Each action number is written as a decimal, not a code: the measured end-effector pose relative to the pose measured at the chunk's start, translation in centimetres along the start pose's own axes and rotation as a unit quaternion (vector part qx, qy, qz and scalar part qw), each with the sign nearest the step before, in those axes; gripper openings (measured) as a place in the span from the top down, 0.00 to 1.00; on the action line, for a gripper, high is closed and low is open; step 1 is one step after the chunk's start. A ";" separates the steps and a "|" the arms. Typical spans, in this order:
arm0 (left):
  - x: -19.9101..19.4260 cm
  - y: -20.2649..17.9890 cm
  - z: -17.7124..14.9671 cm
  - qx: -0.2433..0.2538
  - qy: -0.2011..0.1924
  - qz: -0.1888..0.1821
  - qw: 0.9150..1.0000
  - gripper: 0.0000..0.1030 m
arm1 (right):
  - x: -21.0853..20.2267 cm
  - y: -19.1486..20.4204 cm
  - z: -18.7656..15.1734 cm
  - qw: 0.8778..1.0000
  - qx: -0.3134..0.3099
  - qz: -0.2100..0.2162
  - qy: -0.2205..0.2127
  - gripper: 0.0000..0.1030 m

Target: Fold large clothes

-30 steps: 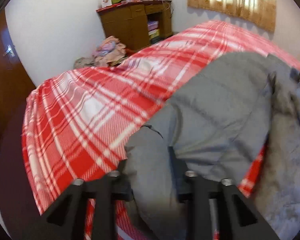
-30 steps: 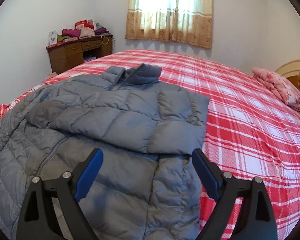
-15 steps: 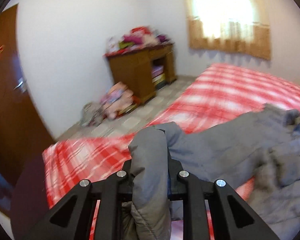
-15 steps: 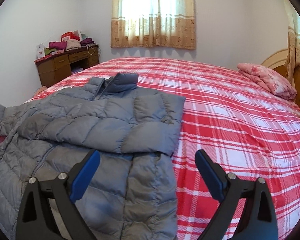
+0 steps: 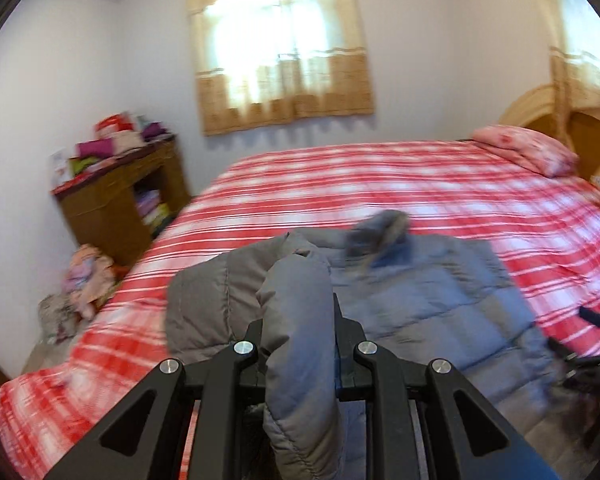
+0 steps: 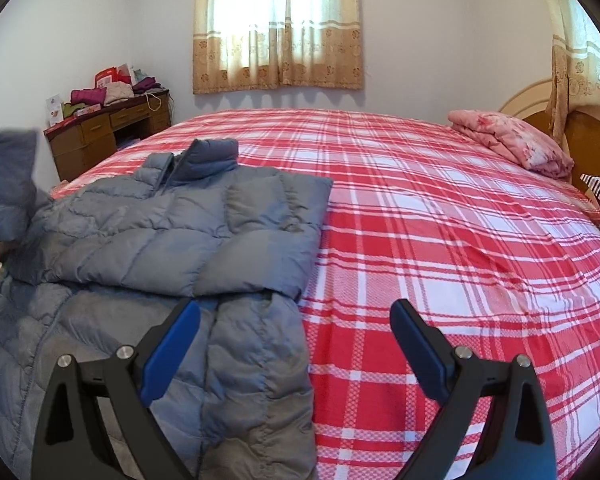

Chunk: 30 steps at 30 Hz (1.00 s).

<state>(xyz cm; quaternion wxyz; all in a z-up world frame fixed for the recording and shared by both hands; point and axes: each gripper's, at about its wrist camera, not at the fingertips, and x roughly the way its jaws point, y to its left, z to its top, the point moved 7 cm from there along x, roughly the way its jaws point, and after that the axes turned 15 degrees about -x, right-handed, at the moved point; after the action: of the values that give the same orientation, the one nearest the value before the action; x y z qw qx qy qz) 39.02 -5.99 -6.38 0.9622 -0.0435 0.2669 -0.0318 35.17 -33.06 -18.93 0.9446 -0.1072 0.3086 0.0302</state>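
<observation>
I see one grey puffer jacket [image 6: 172, 232] lying on the near left part of a bed covered by one red-and-white plaid bedspread [image 6: 440, 240]. My left gripper [image 5: 296, 344] is clamped tight on one jacket sleeve [image 5: 296, 320], lifted above the jacket body. My right gripper [image 6: 296, 344] hovers with its two blue pads [image 6: 172, 352] spread wide and holding nothing, just above the jacket's lower right edge. One pink folded quilt [image 6: 512, 144] rests by the headboard. One wooden desk [image 6: 100, 136] stands against the wall.
</observation>
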 end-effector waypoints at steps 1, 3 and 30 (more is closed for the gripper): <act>0.6 -1.8 -0.5 0.012 0.007 -0.009 1.000 0.74 | 0.3 0.1 -0.2 1.000 0.000 0.002 0.004 0.05; 1.4 -4.1 -1.2 0.033 0.009 -0.006 0.999 0.51 | 0.6 0.2 -0.5 1.000 -0.001 0.004 0.011 0.05; 6.7 18.9 -8.9 -0.122 0.051 0.249 0.960 0.14 | 0.0 5.7 5.9 0.990 -0.012 0.132 0.042 0.00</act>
<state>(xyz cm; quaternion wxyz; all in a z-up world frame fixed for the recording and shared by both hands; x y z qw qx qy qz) 40.91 11.69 -19.29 0.9123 -0.0908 0.3198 0.2391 37.87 -26.19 -15.31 0.9174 -0.0779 0.3587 0.1539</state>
